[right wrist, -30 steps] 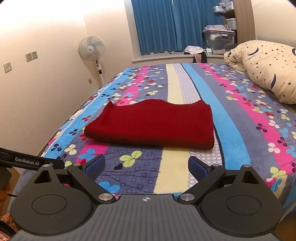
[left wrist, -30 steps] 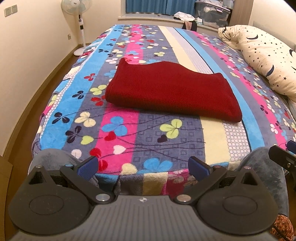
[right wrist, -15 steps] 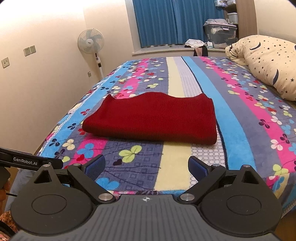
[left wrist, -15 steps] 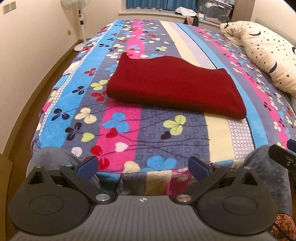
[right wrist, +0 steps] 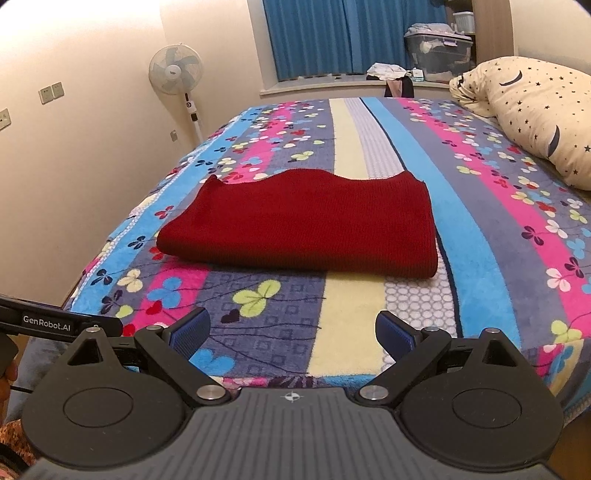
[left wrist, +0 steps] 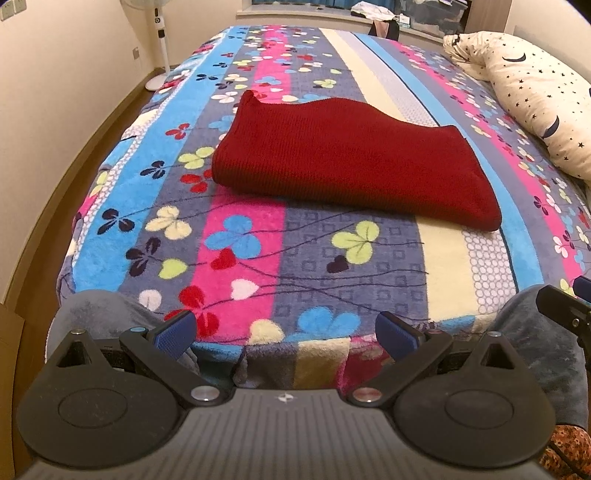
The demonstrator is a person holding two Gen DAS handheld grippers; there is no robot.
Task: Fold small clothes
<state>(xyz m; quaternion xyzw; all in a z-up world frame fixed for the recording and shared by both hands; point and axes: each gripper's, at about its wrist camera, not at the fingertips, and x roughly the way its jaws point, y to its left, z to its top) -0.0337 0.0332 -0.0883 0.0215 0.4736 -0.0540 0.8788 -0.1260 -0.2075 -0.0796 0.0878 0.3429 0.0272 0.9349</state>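
Both hand-held grippers, left (left wrist: 284, 330) and right (right wrist: 291, 330), hang spread and empty near the bed edge; the dark red knitted garment (right wrist: 303, 221) looks folded, so another fold likely needs a reach to its near edge.

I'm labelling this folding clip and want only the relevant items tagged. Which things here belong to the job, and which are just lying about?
Part of the job:
- red knitted garment, lying folded on the bed
- left gripper, open
- right gripper, open
- floral blanket, the work surface

Just lying about:
- star-print pillow
- standing fan
- storage box
- blue curtains
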